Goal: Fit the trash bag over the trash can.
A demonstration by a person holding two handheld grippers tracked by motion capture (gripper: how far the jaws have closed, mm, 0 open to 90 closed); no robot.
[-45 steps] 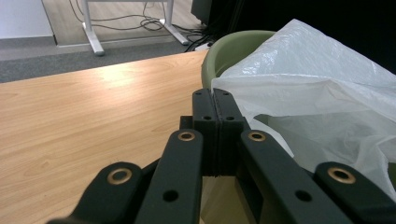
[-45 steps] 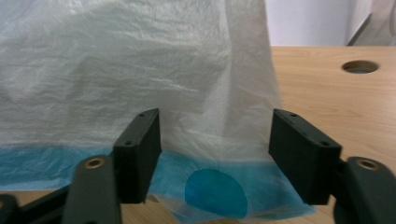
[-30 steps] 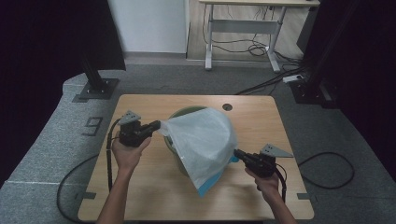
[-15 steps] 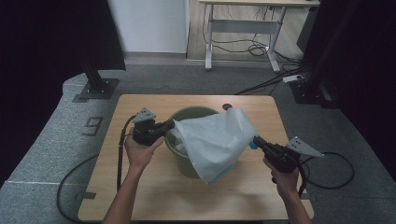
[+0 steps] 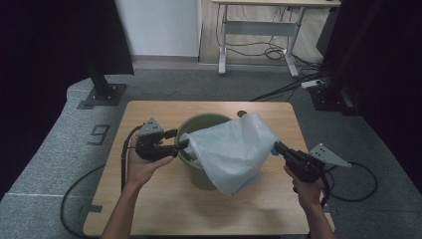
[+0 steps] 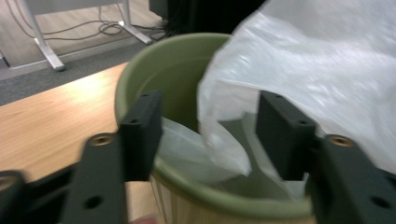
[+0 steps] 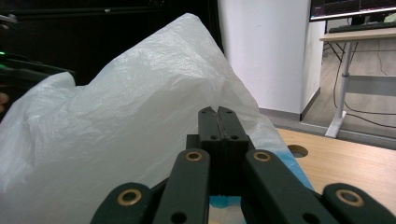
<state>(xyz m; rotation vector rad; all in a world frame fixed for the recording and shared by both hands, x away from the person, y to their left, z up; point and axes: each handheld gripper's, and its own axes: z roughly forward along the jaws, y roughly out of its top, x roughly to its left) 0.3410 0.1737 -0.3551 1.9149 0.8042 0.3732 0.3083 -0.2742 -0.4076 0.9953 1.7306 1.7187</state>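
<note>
A green bin (image 5: 199,149) stands upright near the middle of the wooden surface (image 5: 164,209), and a thin white plastic bag (image 5: 234,149) is draped over its right half, spilling down the near right side of the bin wall. A strip of blue shows at the bag's lower edge.

The left hand-held gripper (image 5: 181,145) sits at the bin's left rim, pointing across it. Its jaws have just been opening and now stand well apart, straddling the rim; in the left gripper view the bin (image 6: 177,70) fills the space ahead, and a fold of the bag (image 6: 224,135) hangs loose between the jaws, inside the bin, without either pad pressing on it.

The right hand-held gripper (image 5: 276,148) is at the bag's right edge, level with the bin's upper part. In the right gripper view its jaws are pressed fully together, and the bag (image 7: 140,121) rises up in front of them like a tent; the film seems pinched at the tips, with blue plastic showing just below them. From the high view the bag is pulled taut toward this gripper.

A round hole (image 5: 242,114) in the surface lies just behind the bin, partly covered by the bag
</note>
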